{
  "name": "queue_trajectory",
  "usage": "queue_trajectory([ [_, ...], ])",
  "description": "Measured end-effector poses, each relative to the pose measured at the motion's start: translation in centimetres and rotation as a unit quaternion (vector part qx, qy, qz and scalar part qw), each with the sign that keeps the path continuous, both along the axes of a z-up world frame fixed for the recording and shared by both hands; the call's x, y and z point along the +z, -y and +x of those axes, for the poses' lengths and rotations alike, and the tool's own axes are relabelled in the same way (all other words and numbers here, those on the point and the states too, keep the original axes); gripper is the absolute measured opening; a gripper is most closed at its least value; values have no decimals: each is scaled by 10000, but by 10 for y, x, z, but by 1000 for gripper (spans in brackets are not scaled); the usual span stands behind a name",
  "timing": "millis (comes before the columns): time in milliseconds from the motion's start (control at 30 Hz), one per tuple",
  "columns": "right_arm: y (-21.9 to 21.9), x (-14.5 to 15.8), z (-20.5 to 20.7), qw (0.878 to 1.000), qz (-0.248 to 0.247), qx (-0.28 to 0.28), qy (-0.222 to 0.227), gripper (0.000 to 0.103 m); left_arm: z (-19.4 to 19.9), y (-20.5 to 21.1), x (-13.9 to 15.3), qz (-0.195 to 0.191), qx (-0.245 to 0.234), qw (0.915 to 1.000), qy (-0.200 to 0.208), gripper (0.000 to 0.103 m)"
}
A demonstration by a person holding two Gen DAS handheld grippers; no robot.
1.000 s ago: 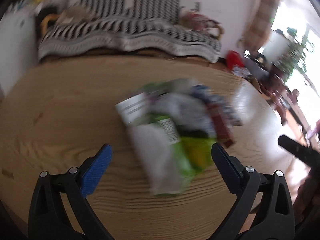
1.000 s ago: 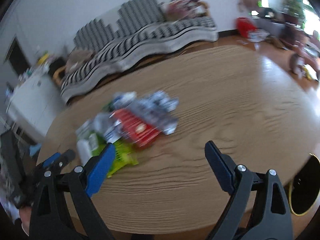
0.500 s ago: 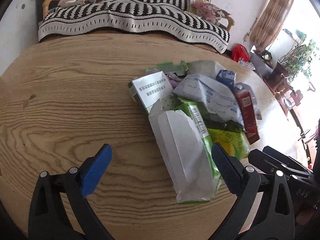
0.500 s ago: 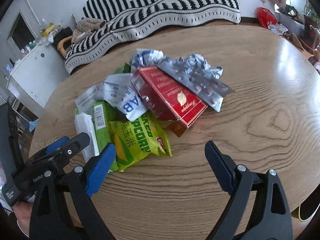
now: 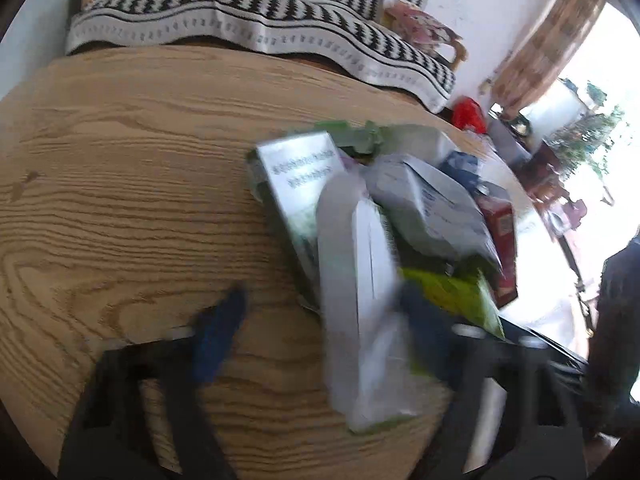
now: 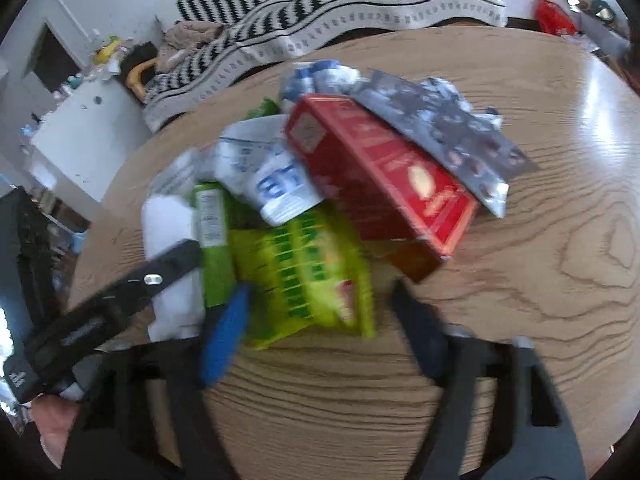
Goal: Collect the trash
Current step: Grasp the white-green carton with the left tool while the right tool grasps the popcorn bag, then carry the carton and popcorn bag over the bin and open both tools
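The left claw (image 5: 320, 336) sits at the bottom of its own view, jaws closing, with the near end of a long white-and-green wrapper (image 5: 360, 300) between them; the blur hides whether the pads press on it yet. The right claw (image 6: 316, 328) is likewise low in its view, jaws closing around the yellow-green snack bag (image 6: 308, 272), contact again unclear. In the right wrist view the left claw's black finger reaches in from the lower left across the white wrapper.

Outward from both lies the trash heap in the middle of the round wooden table (image 5: 120, 200): a red carton (image 6: 376, 176) at centre right, a silver blister pack (image 6: 452, 136) above and to its right, a crumpled white-and-blue wrapper (image 6: 272, 176) left of the carton, and a white box with print (image 5: 300, 168) at upper centre of the left view. A striped sofa (image 5: 260, 20) fills the top edge.

The step in hand looks like the first grasp on the pile, one piece per claw. Next, each grip likely needs to finish closing on a thin, slippery film edge before lifting, and the two claws work close together, so they could bump.
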State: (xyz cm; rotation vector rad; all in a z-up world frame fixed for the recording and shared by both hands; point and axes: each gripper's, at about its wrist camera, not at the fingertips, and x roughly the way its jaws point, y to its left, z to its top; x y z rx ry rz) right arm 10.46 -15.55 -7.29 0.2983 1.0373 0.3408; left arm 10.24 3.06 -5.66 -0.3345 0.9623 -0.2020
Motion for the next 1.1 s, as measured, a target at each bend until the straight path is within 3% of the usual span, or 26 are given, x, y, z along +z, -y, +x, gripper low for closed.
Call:
queue_trajectory([
  [33,0,2,-1,10000,21,4,14,49,0,1,2,-9,-69,10000,-13,38],
  [67,-2,5,-1,10000,-34,17,53,45,-2,1,4,8,-88,10000,-2,33],
  [333,0,33,-22,9988,-105,108,474,36,-23,-7,48,508,29,9969,594,33],
  [667,32,61,-48,9967,-36,-114,809,35,-26,2,69,520,63,9955,795,33],
  [1100,138,89,-97,9900,-21,-930,1057,35,-33,92,90,536,-598,9905,1115,33],
])
